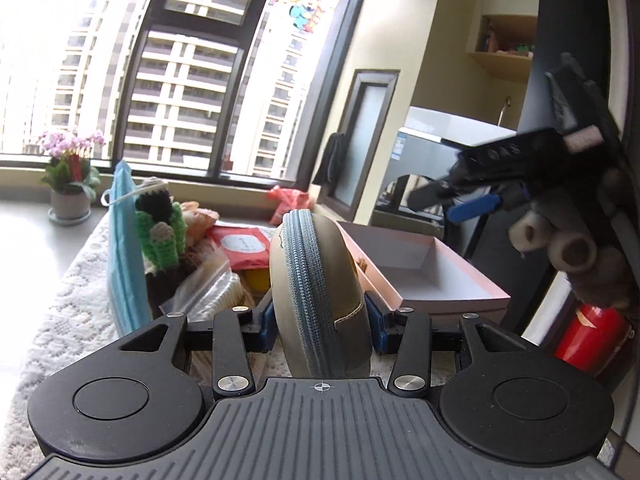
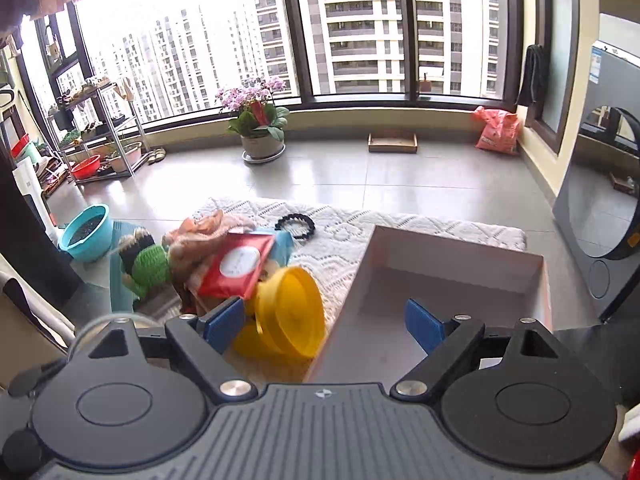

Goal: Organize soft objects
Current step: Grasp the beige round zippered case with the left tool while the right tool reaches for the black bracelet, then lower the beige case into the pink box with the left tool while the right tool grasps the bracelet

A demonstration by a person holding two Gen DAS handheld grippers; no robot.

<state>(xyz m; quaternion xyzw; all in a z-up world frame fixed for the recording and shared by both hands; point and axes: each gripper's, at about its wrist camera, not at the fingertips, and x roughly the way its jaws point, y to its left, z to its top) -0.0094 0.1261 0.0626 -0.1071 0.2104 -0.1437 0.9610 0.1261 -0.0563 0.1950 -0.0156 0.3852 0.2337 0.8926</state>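
Note:
A round grey-olive case with a blue zipper (image 1: 320, 280) stands on edge between the blue pads of my left gripper (image 1: 322, 322), which is shut on it just above the white lace mat (image 1: 72, 296). Left of it lies a pile: a blue face mask (image 1: 124, 248), a green crochet cactus (image 2: 150, 268), a red wipes packet (image 2: 238, 268), a yellow collapsible cup (image 2: 288, 312) and an orange plush (image 2: 204, 228). An open pink box (image 2: 452, 280) sits on the right of the mat. My right gripper (image 2: 324, 322) hovers open over the box's near left edge, holding nothing.
A black hair tie (image 2: 296, 224) lies on the mat behind the pile. On the tiled floor stand a pot of pink flowers (image 2: 260, 136), a teal basin (image 2: 86, 236) and a plant rack (image 2: 104, 132). A washing machine (image 2: 604, 184) and a red extinguisher (image 1: 588, 336) are at the right.

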